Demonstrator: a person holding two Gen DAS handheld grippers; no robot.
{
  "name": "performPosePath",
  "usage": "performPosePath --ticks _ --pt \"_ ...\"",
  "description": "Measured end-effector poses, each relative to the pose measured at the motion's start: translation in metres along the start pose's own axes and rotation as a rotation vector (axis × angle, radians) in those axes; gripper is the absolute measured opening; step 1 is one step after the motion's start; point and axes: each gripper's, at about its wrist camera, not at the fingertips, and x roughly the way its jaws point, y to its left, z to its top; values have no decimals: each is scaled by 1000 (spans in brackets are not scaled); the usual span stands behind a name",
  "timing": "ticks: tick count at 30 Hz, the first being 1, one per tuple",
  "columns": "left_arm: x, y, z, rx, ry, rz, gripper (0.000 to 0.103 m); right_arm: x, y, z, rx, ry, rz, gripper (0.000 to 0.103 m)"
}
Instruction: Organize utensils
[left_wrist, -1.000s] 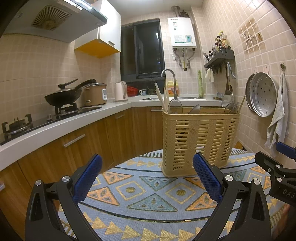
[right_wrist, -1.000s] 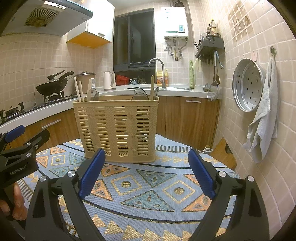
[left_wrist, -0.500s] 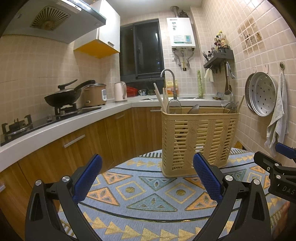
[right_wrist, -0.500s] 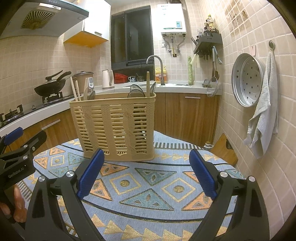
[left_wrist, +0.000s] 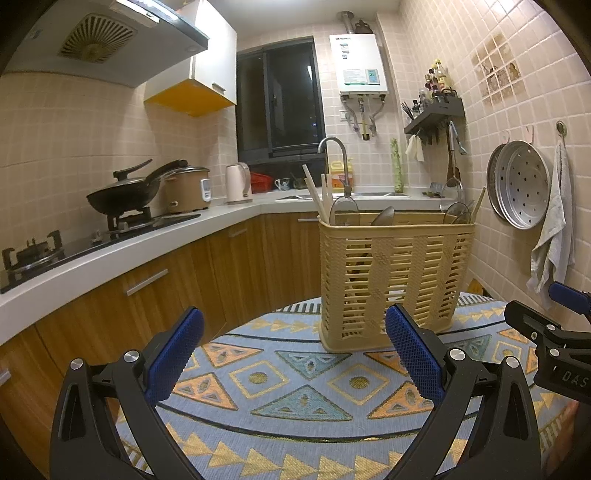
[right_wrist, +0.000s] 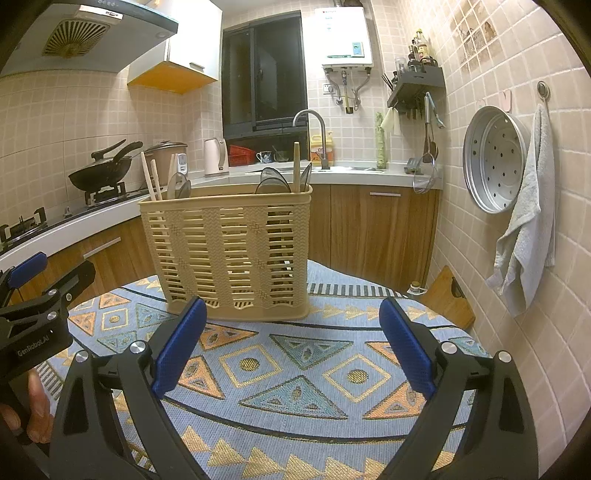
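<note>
Utensils (right_wrist: 280, 179) stand inside a tan slatted basket (right_wrist: 229, 254), which sits upright on a round table under a blue patterned cloth (right_wrist: 295, 373). Nearest the cameras, the left gripper (left_wrist: 293, 354) is released, its blue pads wide apart with nothing between them, above the cloth short of the basket. The right gripper (right_wrist: 291, 349) is likewise released and empty, beside the left one. Basket contents, as far as the rim shows: pale chopsticks (right_wrist: 149, 181) and a rounded ladle head (right_wrist: 178, 184) at the end nearer the stove; dark rounded heads and one upright wooden stick (right_wrist: 296, 166) at the end nearer the sink. Internal compartments cannot be made out through the slats. Beyond the table, a lidded black wok (left_wrist: 123, 194) sits on the stove, with a rice cooker (left_wrist: 186, 188) and a pale kettle (left_wrist: 238, 182) further along the counter. On the far right wall hang a perforated metal tray (right_wrist: 493, 158) and a grey towel (right_wrist: 528, 229)
</note>
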Motion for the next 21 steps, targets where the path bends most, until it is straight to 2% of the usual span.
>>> performPosePath --ticks 12,16,21 --pt "-1 2 -1 -2 -4 -22 96 0 0 0 0 0 1 91" --pt "3 3 -2 -13 32 -43 96 0 0 0 0 1 1 91" --pt "1 -1 -3 6 23 -44 96 0 -1 -1 2 3 2 92"
